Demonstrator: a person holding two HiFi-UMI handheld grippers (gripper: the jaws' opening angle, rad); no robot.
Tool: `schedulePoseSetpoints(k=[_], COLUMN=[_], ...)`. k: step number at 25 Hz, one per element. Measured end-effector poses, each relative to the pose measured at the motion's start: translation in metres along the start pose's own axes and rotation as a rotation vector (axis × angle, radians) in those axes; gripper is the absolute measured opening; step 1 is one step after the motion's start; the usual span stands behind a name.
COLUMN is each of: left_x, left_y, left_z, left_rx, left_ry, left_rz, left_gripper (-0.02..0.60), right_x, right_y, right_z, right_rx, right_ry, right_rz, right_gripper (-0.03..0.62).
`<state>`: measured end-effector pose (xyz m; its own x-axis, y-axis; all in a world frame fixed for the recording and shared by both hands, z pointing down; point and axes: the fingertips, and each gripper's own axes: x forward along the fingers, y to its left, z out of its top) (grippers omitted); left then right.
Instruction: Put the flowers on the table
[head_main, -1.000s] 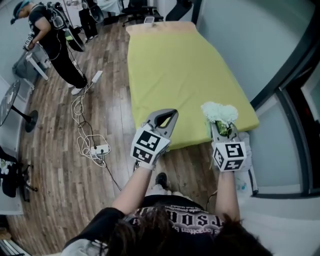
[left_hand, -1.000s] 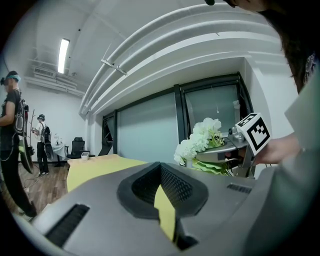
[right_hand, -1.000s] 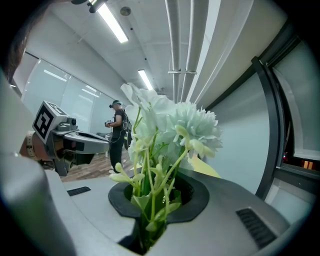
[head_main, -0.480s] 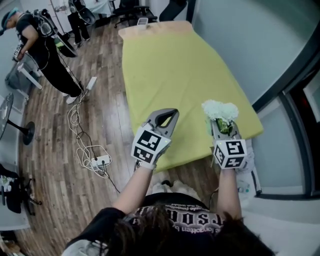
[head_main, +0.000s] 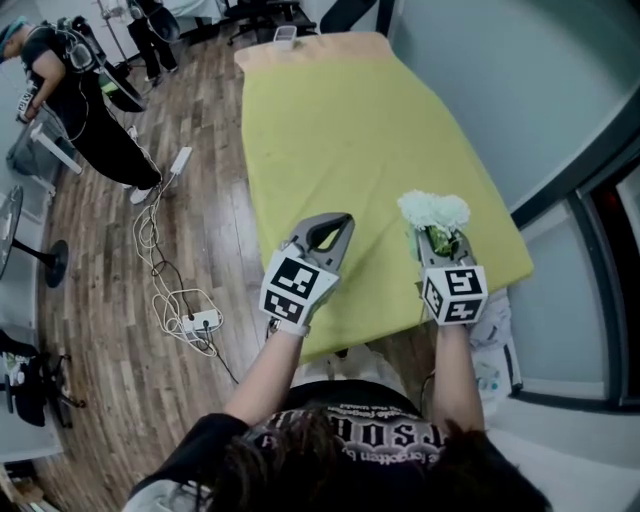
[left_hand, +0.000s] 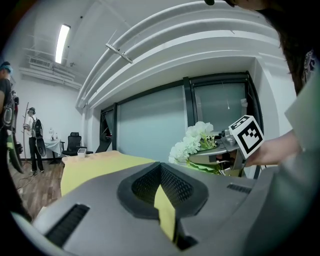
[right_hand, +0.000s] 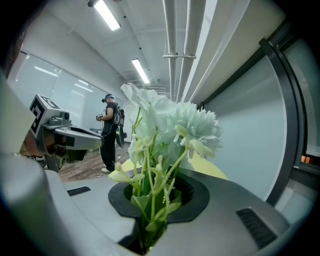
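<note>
A bunch of white flowers (head_main: 432, 212) with green stems stands up from my right gripper (head_main: 437, 245), which is shut on the stems. In the right gripper view the flowers (right_hand: 170, 130) rise from between the jaws of the right gripper (right_hand: 152, 210). My left gripper (head_main: 335, 225) is shut with nothing in it, level with the right one and to its left. Both hang over the near end of the long table under a yellow cloth (head_main: 340, 130). The left gripper view shows its own gripper (left_hand: 161, 170) and, to the right, the flowers (left_hand: 195, 142).
A person in dark clothes (head_main: 70, 90) stands far left on the wooden floor. Cables and a power strip (head_main: 195, 322) lie left of the table. A glass wall (head_main: 520, 90) runs along the table's right side. A small white box (head_main: 285, 38) sits at the far end.
Both grippers have moved forward from the table's near edge to above the yellow cloth, the flowers still held in the right one.
</note>
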<state>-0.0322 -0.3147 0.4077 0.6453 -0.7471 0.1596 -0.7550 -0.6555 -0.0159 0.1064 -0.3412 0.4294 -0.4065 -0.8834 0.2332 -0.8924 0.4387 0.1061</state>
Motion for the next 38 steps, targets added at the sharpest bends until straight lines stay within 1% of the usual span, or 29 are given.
schedulePoseSetpoints(k=[5,8,11,16,21,28,31,38], left_x=[0.022,0.041,0.059,0.076,0.090,0.093,0.095,0.096], left_y=[0.017,0.021,0.026,0.037,0.043,0.052,0.055,0.060], left_z=[0.003,0.006,0.000,-0.003,-0.015,-0.023,-0.024,-0.025], left_rx=[-0.005,0.002,-0.001,-0.005,-0.025,-0.034,-0.039,-0.045], left_ry=[0.011,0.021,0.031,0.034,0.068,0.090,0.096,0.097], left_rz=[0.023,0.021,0.019,0.019,0.026,0.036,0.039,0.038], left_gripper=[-0.003,-0.003,-0.003,-0.003,-0.003,-0.003,-0.003,-0.003], right_x=[0.036,0.059,0.081,0.117,0.146,0.179,0.189,0.195], right_y=[-0.014,-0.027,-0.035,-0.045,-0.060,-0.057,-0.057,-0.060], right_z=[-0.013,-0.021,-0.034,-0.047,-0.079,-0.122,-0.137,-0.164], right_rx=[0.009,0.011,0.006,0.042,0.077,0.127,0.147,0.182], right_ry=[0.034,0.059,0.082,0.103,0.150,0.241,0.286,0.370], right_rz=[0.029,0.048,0.072,0.107,0.097,0.106,0.114,0.098], right_gripper=[0.072,0.072,0.072,0.072,0.072,0.085,0.100,0.181])
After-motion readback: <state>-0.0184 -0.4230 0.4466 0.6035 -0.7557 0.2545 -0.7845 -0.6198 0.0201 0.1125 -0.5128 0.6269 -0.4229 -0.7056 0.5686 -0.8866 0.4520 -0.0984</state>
